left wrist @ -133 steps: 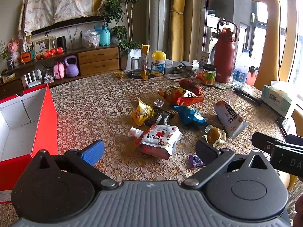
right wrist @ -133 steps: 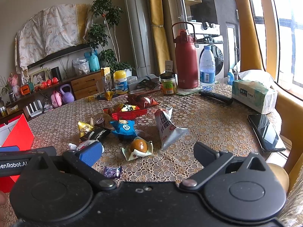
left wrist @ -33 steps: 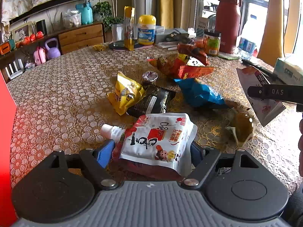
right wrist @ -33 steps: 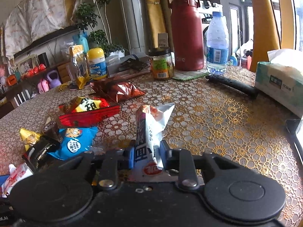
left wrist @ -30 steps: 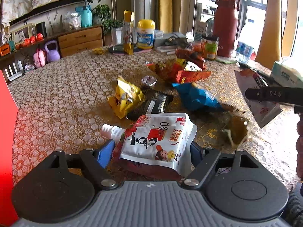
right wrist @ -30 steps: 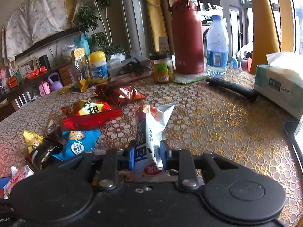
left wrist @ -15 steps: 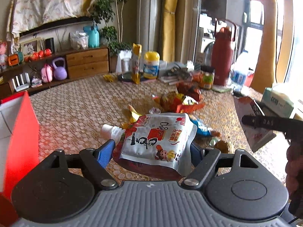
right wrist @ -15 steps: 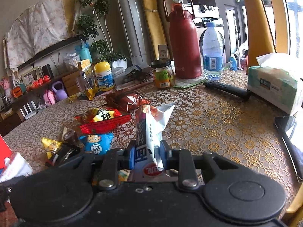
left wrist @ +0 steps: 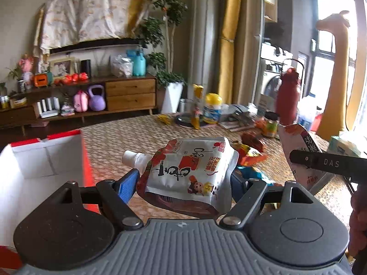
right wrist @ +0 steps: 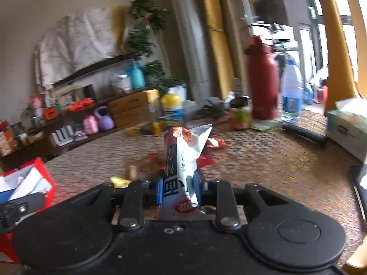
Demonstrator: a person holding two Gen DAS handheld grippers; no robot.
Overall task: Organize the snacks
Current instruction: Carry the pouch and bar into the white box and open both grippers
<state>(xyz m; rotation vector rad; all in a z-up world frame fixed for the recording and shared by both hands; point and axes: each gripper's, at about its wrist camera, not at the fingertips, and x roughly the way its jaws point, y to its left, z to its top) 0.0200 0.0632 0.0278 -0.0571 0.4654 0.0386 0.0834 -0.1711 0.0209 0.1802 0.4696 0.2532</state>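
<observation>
Left hand-held gripper [left wrist: 183, 183] clamping a white spouted pouch [left wrist: 188, 171] above the tabletop [left wrist: 128, 137], red box [left wrist: 45, 155] open beside it, right hand-held gripper [right wrist: 177, 186] pinching a silver sachet [right wrist: 183, 155] upright, only right view showing tissue box [right wrist: 346, 126]

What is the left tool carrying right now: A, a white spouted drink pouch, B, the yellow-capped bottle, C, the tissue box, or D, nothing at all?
A: in the left wrist view the left tool is clamped on the white spouted pouch, held clear of the table near the red box.
</observation>
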